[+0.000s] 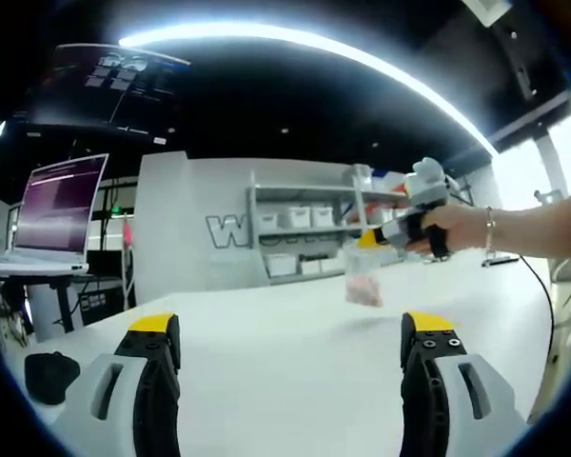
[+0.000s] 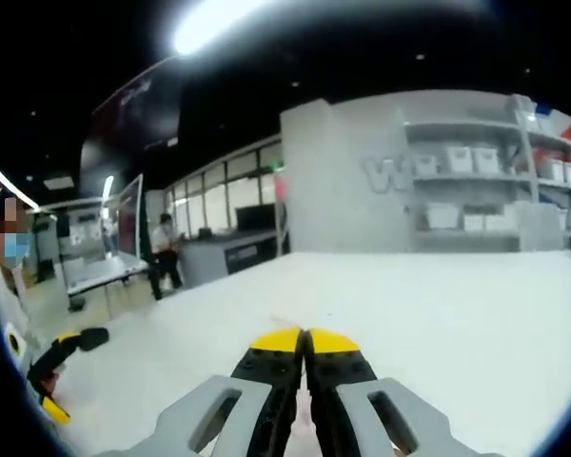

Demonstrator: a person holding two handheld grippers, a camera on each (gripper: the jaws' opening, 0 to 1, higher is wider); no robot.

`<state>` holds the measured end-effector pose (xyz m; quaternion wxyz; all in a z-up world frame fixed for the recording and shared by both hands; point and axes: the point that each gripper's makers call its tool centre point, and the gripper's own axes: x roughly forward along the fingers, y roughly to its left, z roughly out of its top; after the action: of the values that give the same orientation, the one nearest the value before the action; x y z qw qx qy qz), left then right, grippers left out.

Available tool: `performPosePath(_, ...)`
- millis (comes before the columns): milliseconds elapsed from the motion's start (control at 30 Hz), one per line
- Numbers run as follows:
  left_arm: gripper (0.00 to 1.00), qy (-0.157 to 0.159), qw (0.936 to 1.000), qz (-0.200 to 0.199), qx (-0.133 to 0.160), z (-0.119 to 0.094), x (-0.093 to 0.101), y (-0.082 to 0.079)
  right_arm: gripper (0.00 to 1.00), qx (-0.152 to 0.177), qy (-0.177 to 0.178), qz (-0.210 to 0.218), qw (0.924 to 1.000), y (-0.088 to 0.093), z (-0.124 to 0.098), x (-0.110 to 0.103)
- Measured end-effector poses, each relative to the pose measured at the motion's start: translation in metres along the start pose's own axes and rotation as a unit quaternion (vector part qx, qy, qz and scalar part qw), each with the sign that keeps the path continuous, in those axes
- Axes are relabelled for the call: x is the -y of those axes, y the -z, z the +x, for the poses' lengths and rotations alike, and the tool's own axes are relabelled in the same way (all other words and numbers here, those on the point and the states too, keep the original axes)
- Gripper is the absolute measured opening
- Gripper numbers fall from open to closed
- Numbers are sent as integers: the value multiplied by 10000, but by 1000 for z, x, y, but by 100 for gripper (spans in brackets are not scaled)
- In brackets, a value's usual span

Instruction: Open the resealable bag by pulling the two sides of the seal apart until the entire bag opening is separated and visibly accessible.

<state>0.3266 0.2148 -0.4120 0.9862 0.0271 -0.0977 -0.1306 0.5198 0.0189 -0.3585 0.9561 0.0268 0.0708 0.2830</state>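
We held the small clear plastic resealable bag [image 1: 364, 278] right of centre, apparently clenched in the right gripper [image 2: 305, 340], so our released left gripper [image 1: 290, 333] needed the seal's opposite side.

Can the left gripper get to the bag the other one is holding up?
Probably yes. The left gripper has its fingers wide apart and points toward the bag, which hangs above the white table from the right gripper. Nothing sits between them.

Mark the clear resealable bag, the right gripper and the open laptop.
clear resealable bag [image 1: 364, 283], left gripper view, lower body
right gripper [image 1: 369, 238], left gripper view, yellow fingertips
open laptop [image 1: 62, 205], left gripper view, screen
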Motion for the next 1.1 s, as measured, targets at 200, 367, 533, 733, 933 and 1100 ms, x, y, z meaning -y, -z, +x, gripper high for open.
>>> performPosePath(200, 94, 1, 10000, 4, -25, 0, -1, 1, 0, -39, 1, -12, 10000, 0, 8, 0)
performPosePath(367, 94, 11, 10000, 6, -62, 0, -2, 2, 0, -69, 18, -4, 10000, -1, 16, 3)
performPosePath(533, 94, -3, 10000, 8, -76, 0, -3, 3, 0, -90, 38, -28, 9999, -3, 22, 5)
performPosePath(733, 94, -8, 9999, 15, -101, -1, -3, 4, 0, -146, 43, -94, 9998, -4, 29, 4)
performPosePath(933, 94, -10, 9999, 18, -116, -2, -5, 4, 0, -198, 91, -83, 9997, -2, 36, 9)
performPosePath(1100, 94, 19, 9999, 25, -125, -2, -4, 4, 0, -213, 99, -59, 9997, -3, 42, 9)
